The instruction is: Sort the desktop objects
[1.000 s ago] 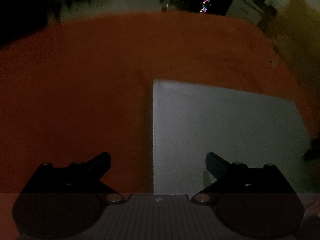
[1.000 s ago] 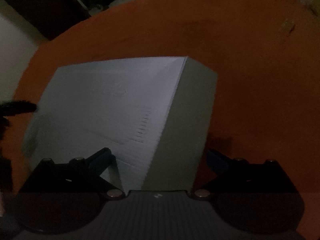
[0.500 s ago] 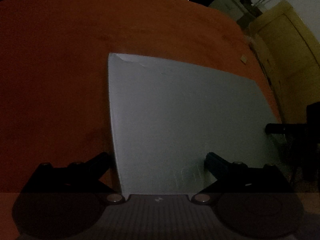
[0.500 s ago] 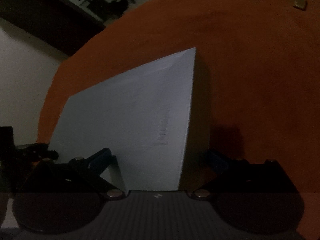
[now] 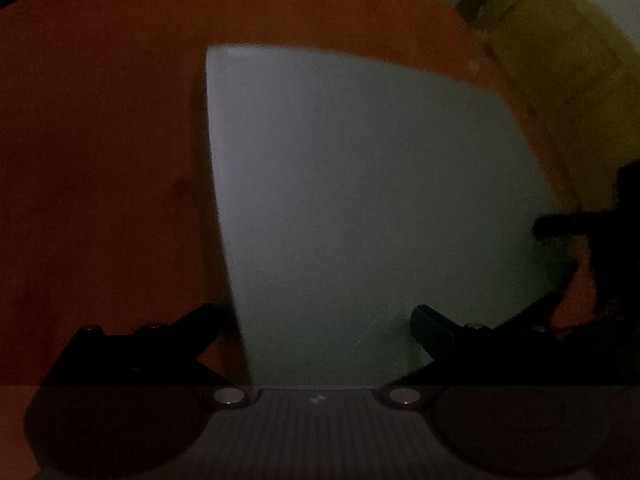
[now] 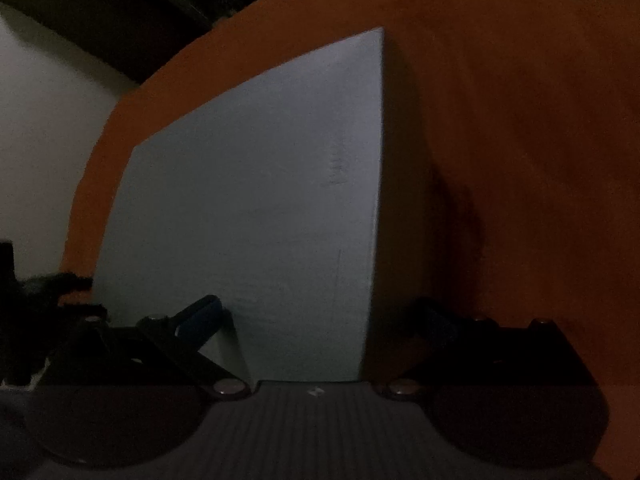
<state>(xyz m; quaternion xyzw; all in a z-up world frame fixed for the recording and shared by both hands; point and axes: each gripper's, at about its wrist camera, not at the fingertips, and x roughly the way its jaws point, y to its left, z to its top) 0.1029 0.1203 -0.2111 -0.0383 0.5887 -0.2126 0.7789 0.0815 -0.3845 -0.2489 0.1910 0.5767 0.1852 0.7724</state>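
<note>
White box (image 5: 360, 208) flat, long axis pointing away

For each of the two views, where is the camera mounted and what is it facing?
Left wrist: sits on the left claw, facing along it over the pale box and orange table; the other claw shows at right.
Right wrist: sits on the right claw, facing the box's corner; the left claw shows at left.
Shared: the box, the table, both claws.
</note>
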